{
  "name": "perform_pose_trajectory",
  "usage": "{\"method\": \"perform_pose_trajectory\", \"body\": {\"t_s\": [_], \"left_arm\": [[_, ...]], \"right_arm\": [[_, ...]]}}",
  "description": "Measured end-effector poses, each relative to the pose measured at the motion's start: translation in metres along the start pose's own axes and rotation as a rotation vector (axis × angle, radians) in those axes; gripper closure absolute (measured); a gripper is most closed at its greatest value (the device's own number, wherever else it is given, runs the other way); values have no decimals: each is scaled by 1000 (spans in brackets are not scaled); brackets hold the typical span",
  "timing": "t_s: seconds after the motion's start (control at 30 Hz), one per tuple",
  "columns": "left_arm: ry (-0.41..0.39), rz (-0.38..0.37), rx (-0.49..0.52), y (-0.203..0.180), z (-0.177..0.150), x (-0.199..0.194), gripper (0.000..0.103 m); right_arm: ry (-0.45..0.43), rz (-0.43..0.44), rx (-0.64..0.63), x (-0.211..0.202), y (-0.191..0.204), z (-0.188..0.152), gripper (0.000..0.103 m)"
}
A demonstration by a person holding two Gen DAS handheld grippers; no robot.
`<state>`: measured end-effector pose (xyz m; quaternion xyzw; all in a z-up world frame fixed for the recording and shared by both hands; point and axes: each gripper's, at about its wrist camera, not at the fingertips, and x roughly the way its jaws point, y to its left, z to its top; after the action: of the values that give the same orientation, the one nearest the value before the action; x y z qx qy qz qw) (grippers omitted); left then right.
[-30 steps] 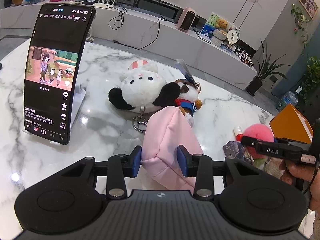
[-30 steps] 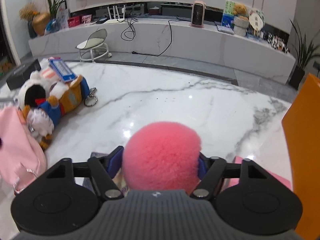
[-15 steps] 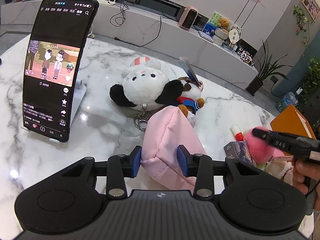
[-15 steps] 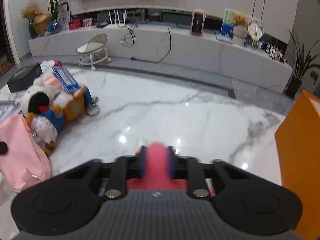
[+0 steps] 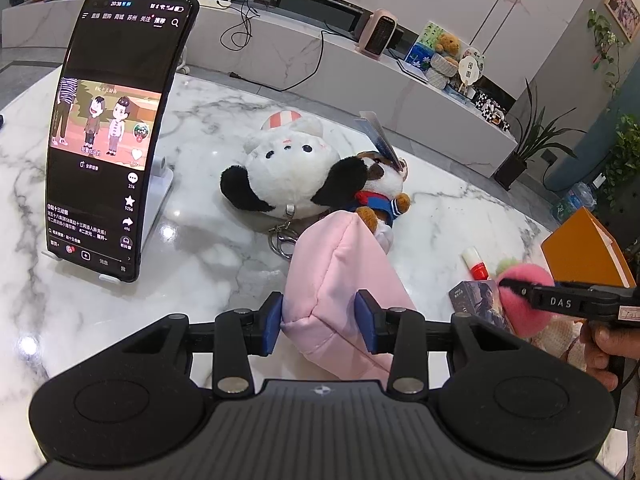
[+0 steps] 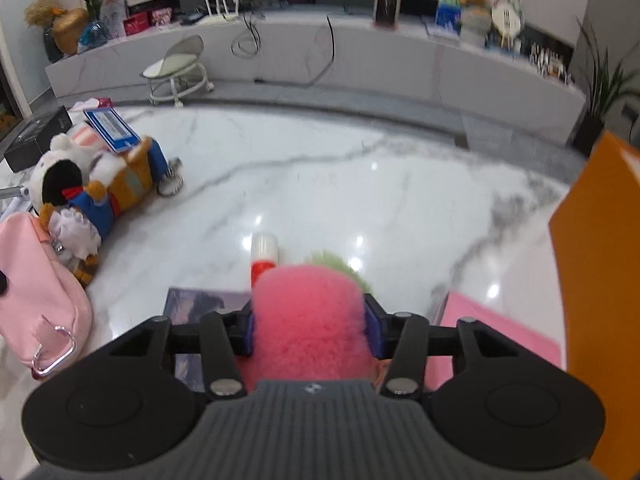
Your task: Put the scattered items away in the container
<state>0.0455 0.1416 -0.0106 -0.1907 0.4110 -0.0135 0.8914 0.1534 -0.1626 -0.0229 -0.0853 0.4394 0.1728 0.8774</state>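
My left gripper (image 5: 320,322) is shut on the end of a pink fabric pouch (image 5: 344,276), which lies on the marble table; it also shows in the right wrist view (image 6: 36,292). My right gripper (image 6: 310,330) is shut on a fluffy pink pompom (image 6: 310,320), also in the left wrist view (image 5: 524,300), to the right of the pouch. A glue stick (image 6: 264,254) and a small dark card box (image 6: 204,306) lie just ahead of and under the pompom. A white and black plush (image 5: 292,172) and a small dog plush (image 5: 380,196) lie beyond the pouch.
A phone on a white stand (image 5: 112,132) stands upright at the left. An orange box (image 6: 596,280) rises at the right edge of the table. A pink sheet (image 6: 496,332) lies under my right gripper. A keyring (image 5: 284,240) lies by the plush.
My right gripper closed on the pink pompom, squeezed it hard half a second ago, and now holds it less compressed, slightly lower and nearer the pouch. The left gripper kept its grip on the pouch.
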Motion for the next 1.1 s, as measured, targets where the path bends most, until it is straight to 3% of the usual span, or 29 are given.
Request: {"method": "perform_pose_trajectory", "body": {"t_s": [0.1, 0.2, 0.3, 0.37, 0.43, 0.6, 0.93, 1.1], "left_arm": [[2, 0, 0, 0, 0, 0, 57], [3, 1, 0, 1, 0, 0, 57], [6, 3, 0, 1, 0, 0, 56], [10, 4, 0, 2, 0, 1, 56], [15, 4, 2, 2, -1, 3, 55], [30, -1, 2, 2, -2, 6, 54], [82, -20, -22, 3, -6, 16, 40], [54, -53, -3, 0, -5, 10, 60]], "right_arm": [[60, 6, 8, 3, 0, -4, 46], [111, -15, -37, 6, 6, -12, 33], [116, -20, -60, 5, 10, -19, 32], [114, -9, -77, 4, 11, -21, 37], [111, -7, -82, 1, 12, -20, 53], [88, 3, -73, -3, 11, -16, 55], [40, 3, -74, -14, 10, -9, 56], [31, 10, -76, -14, 11, -9, 56]]}}
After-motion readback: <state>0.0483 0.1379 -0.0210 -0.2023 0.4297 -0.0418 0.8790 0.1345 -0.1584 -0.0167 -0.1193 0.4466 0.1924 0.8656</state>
